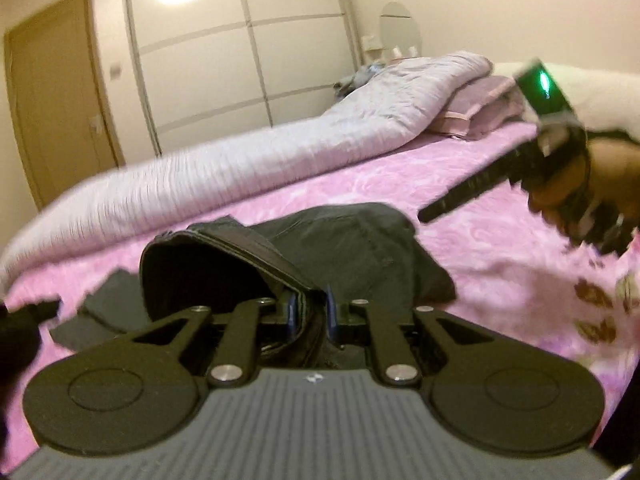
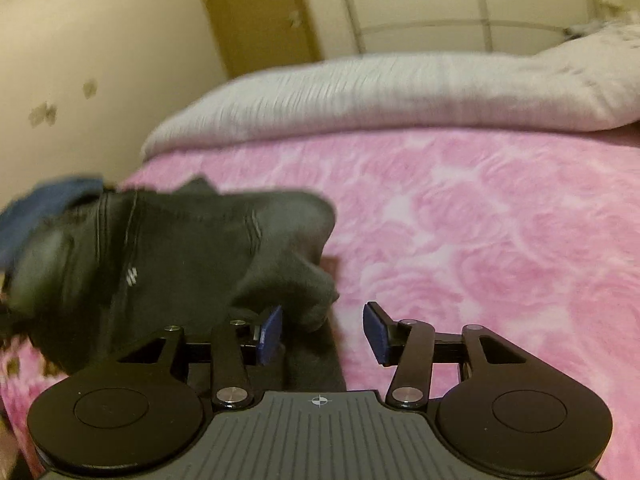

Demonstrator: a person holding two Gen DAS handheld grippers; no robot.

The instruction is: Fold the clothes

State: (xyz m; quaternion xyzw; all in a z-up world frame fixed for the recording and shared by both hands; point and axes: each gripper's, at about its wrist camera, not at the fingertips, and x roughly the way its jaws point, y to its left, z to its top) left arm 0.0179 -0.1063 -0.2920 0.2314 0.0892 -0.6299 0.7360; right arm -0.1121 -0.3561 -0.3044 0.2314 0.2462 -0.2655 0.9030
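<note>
On pink bedspread (image 2: 500,220) | left claw (image 1: 311,312) clamps black garment's (image 1: 344,248) folded edge | right claw (image 2: 322,328) parted, gripping nothing

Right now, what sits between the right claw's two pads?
In the right wrist view the right claw stands open; a fold of the dark garment lies beside its left pad, unpinched, with pink blanket behind.

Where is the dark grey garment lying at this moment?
The dark grey garment lies on the pink flowered bedspread, near the rolled pale lilac quilt; the left gripper pinches its edge.
</note>
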